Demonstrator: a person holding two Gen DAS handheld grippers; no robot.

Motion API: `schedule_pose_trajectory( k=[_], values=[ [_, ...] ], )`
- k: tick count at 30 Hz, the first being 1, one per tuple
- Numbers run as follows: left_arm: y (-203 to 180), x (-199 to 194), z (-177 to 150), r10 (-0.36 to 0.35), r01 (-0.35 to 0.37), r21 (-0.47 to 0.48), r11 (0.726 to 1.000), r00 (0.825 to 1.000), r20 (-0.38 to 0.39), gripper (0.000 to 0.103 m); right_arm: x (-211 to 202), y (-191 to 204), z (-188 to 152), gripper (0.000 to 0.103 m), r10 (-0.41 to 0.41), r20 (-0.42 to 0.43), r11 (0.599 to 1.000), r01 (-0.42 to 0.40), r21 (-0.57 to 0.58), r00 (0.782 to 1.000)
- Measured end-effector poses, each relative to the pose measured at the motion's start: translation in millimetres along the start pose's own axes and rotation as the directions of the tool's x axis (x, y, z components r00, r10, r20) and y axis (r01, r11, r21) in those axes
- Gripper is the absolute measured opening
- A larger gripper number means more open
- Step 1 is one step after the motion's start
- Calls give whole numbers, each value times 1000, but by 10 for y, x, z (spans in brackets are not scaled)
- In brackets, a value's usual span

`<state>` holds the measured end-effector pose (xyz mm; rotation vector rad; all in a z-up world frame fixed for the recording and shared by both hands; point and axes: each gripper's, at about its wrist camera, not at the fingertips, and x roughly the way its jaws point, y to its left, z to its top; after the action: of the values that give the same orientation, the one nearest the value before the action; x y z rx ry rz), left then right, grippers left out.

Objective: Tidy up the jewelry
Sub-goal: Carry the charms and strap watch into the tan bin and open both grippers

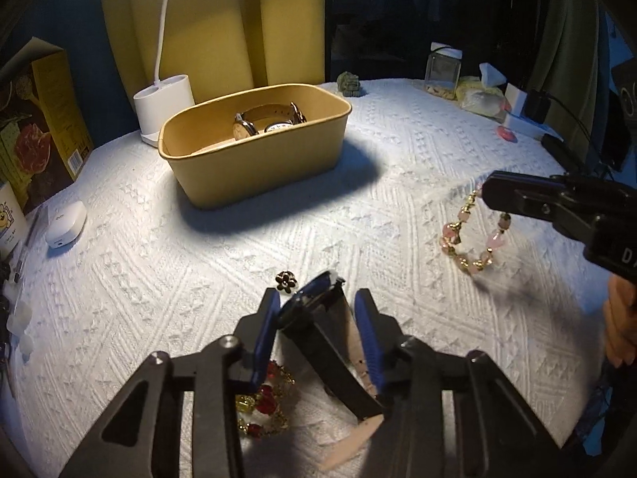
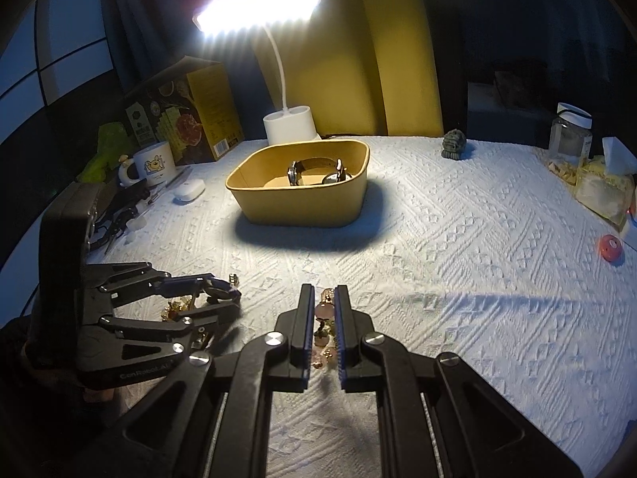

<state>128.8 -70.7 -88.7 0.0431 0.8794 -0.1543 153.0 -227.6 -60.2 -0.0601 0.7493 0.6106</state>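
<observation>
My left gripper (image 1: 318, 298) is shut on a dark watch (image 1: 314, 302) with a black and pink strap, held just above the white cloth. A red and gold bead bracelet (image 1: 264, 402) lies under its left finger, and a small flower ring (image 1: 286, 281) lies just ahead. My right gripper (image 2: 322, 298) is shut on a pink and gold bead bracelet (image 2: 322, 320), which hangs from it in the left wrist view (image 1: 471, 239). A tan box (image 1: 254, 147) with two watches (image 1: 254, 123) inside stands at the back; it also shows in the right wrist view (image 2: 302, 191).
A white lamp base (image 1: 163, 103) stands behind the box. A yellow carton (image 1: 43, 119) and white earbud case (image 1: 65, 223) are at the left. A jar (image 1: 442, 67), small figurine (image 1: 348, 83), tissue packs and a red disc (image 1: 505, 133) are at the back right.
</observation>
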Motion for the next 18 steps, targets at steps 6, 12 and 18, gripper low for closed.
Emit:
schedule_pose_trajectory(
  k=[6, 12, 18],
  values=[
    [24, -109, 30, -17, 18, -8, 1000, 999, 37, 33, -20, 47, 71, 9, -4, 10, 1000, 5, -16, 1000],
    [71, -262, 121, -26, 27, -17, 999, 996, 86, 32, -47, 64, 188, 9, -14, 25, 999, 15, -29, 1000],
    [161, -346, 232, -24, 27, -22, 999, 993, 112, 32, -55, 104, 339, 9, -17, 41, 999, 19, -47, 999]
  ],
)
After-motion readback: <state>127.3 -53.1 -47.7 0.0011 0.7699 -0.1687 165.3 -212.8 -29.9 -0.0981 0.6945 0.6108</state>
